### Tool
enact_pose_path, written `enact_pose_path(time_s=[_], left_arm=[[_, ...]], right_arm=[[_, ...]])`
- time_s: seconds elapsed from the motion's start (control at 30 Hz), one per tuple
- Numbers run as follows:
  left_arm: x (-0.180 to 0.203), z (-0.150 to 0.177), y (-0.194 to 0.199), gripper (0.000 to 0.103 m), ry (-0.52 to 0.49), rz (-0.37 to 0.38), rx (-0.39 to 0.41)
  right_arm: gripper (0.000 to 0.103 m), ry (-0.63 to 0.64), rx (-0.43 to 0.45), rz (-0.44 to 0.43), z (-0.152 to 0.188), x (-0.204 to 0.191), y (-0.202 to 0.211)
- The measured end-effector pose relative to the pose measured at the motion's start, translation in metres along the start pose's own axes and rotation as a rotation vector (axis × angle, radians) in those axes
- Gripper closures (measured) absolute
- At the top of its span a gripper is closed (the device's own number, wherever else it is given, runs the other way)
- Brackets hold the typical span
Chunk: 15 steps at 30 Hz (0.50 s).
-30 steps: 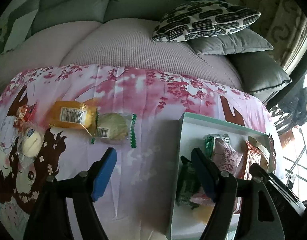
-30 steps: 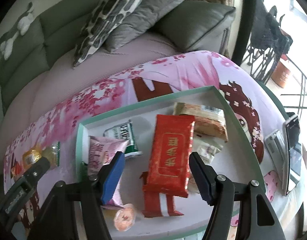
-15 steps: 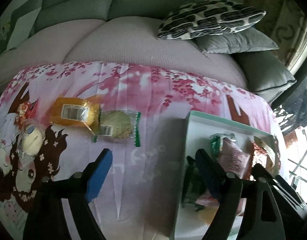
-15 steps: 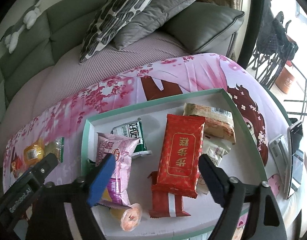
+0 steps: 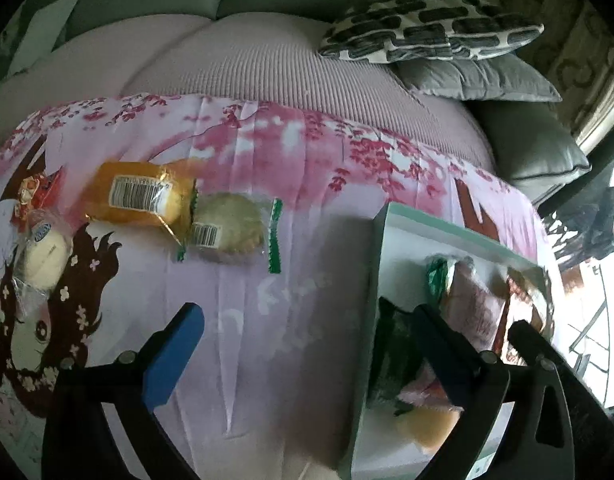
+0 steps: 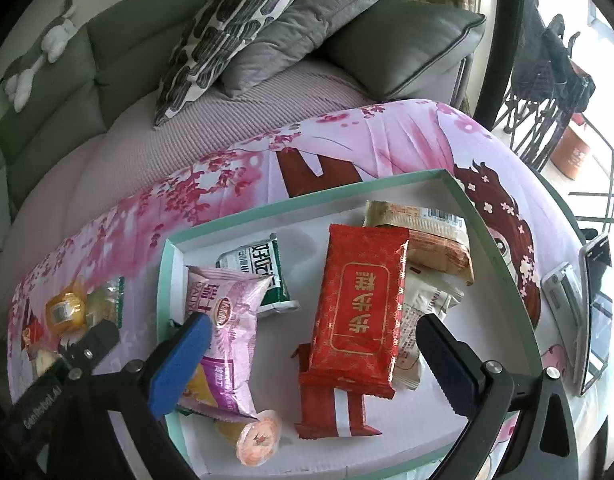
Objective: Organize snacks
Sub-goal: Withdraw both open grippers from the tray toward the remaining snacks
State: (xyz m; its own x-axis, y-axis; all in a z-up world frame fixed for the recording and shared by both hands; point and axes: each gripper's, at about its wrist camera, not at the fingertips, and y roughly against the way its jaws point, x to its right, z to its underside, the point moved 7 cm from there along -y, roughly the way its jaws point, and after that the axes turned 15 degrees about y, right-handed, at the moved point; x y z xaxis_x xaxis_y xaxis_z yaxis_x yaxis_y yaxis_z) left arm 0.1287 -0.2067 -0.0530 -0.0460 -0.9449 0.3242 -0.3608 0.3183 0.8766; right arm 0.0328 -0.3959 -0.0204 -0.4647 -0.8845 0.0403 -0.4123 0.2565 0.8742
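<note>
A white tray with a mint-green rim (image 6: 307,197) holds several snacks: a red packet (image 6: 359,304), a pink packet (image 6: 223,332), a green-white packet (image 6: 263,272) and a jelly cup (image 6: 259,436). My right gripper (image 6: 311,360) is open and empty above the tray. In the left wrist view the tray (image 5: 377,264) is at the right. An orange packet (image 5: 139,196), a round cookie in clear wrap (image 5: 231,228) and a pale bun (image 5: 43,252) lie on the pink tablecloth, left of the tray. My left gripper (image 5: 307,348) is open and empty, short of the cookie.
A sofa with a patterned cushion (image 5: 427,28) and grey cushions (image 6: 307,36) stands behind the table. A phone (image 6: 595,316) and a small device (image 6: 563,300) lie right of the tray. A small red-wrapped sweet (image 5: 31,192) lies at the table's far left.
Both grippers have drawn back and risen a little, so the table and tray show from slightly farther away. Both stay open. Nothing was picked up.
</note>
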Motion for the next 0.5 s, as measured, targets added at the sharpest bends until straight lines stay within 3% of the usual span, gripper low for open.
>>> enact_pose_path(time_s=[0.3,0.5], left_arm=[[-0.039,-0.009,0.018,0.0,-0.055,-0.11,0.053],[-0.086,-0.028,0.037,0.0,0.046,-0.122,0.072]], right_arm=[[0.0,0.058,0.007,-0.017,-0.003,-0.023,0.004],[0.0,0.096,0.02,-0.013,-0.005,-0.042,0.01]])
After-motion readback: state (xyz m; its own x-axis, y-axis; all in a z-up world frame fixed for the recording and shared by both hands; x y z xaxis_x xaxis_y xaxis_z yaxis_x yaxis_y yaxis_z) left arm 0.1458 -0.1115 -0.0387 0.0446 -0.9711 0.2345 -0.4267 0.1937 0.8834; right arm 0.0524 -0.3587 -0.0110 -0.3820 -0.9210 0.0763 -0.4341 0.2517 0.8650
